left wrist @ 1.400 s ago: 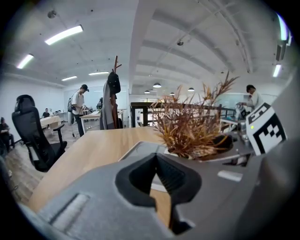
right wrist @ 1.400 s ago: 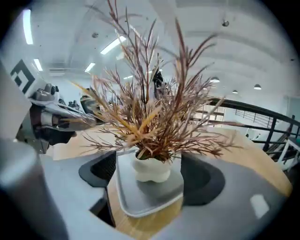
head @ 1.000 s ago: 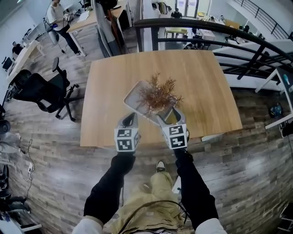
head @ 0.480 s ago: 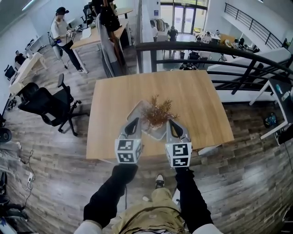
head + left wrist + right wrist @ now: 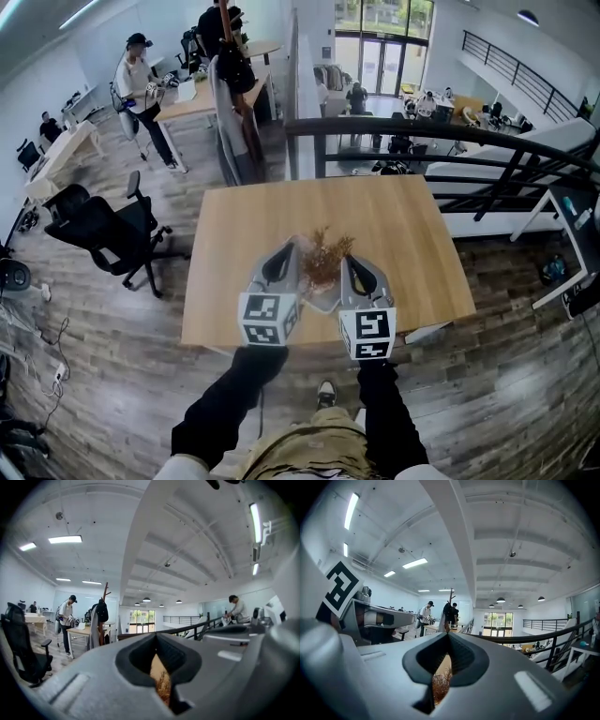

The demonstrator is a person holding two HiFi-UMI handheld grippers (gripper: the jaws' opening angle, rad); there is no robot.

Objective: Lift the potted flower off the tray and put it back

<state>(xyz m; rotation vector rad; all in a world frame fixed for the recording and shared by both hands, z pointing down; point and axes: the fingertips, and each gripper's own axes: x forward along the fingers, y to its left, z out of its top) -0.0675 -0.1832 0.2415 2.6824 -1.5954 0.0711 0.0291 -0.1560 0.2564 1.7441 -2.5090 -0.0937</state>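
The potted flower (image 5: 323, 251), a dry brown sprig, stands on the grey tray (image 5: 314, 298) on the wooden table (image 5: 394, 225). My left gripper (image 5: 286, 251) and right gripper (image 5: 349, 261) hover side by side above the table, flanking the sprig and pointing level. In the left gripper view the jaw tips (image 5: 156, 634) meet, and the flower (image 5: 162, 686) shows far below through the gap. The right gripper (image 5: 447, 633) has just been closing; its tips touch with nothing between them, the flower (image 5: 440, 681) below. Most of the tray is hidden behind the grippers.
A black office chair (image 5: 103, 234) stands left of the table. A dark railing (image 5: 450, 131) curves behind it. People stand at desks (image 5: 141, 75) at the back left. White desks (image 5: 572, 225) lie to the right.
Both grippers have risen together from the tray's near edge and now sit higher and larger in the head view. The right jaws went from open to shut. The flower stayed on the tray.
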